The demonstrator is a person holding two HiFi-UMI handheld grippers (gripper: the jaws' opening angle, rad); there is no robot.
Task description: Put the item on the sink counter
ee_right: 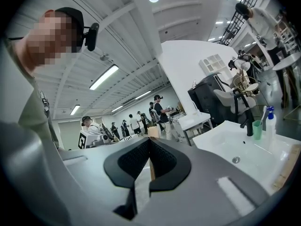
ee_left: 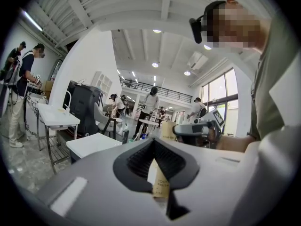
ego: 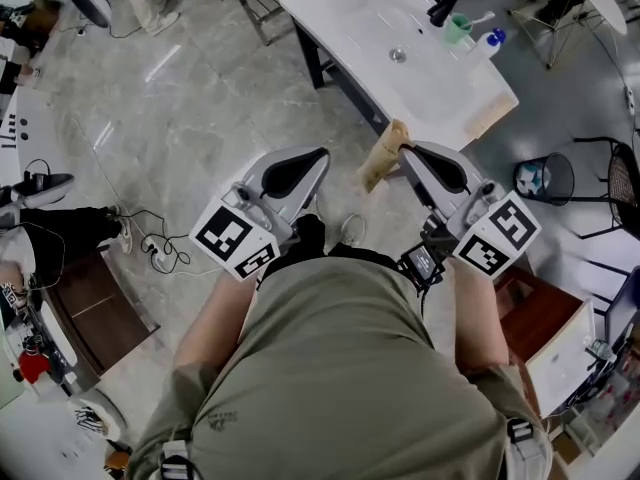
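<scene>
Clamping onto the thin sides of the tan toothpaste box, the right gripper is pressing its black fingers tight around it; the box is showing edge-on between the pads in the right gripper view, with its top end poking up past the fingertips; in the head view it is slanting down and leftward from those fingertips, in the air, touching nothing else. Just left of the box's lower end, but apart from it, the left gripper is holding its own fingers clenched on nothing; the printed face of the box is peeking through the slot under their tips in the left gripper view. Behind each pair of fingers, a marker cube is riding near the person's forearm. Ahead of both sets of fingers, and well apart from the box, the white sink counter is standing on dark legs; a black faucet, a green cup and a blue-capped bottle are sitting along its far-right edge. Off to the right of the right fingers, a wire bin is resting on the grey marbled floor; farther out beyond the fingertips, people are standing around tables.
</scene>
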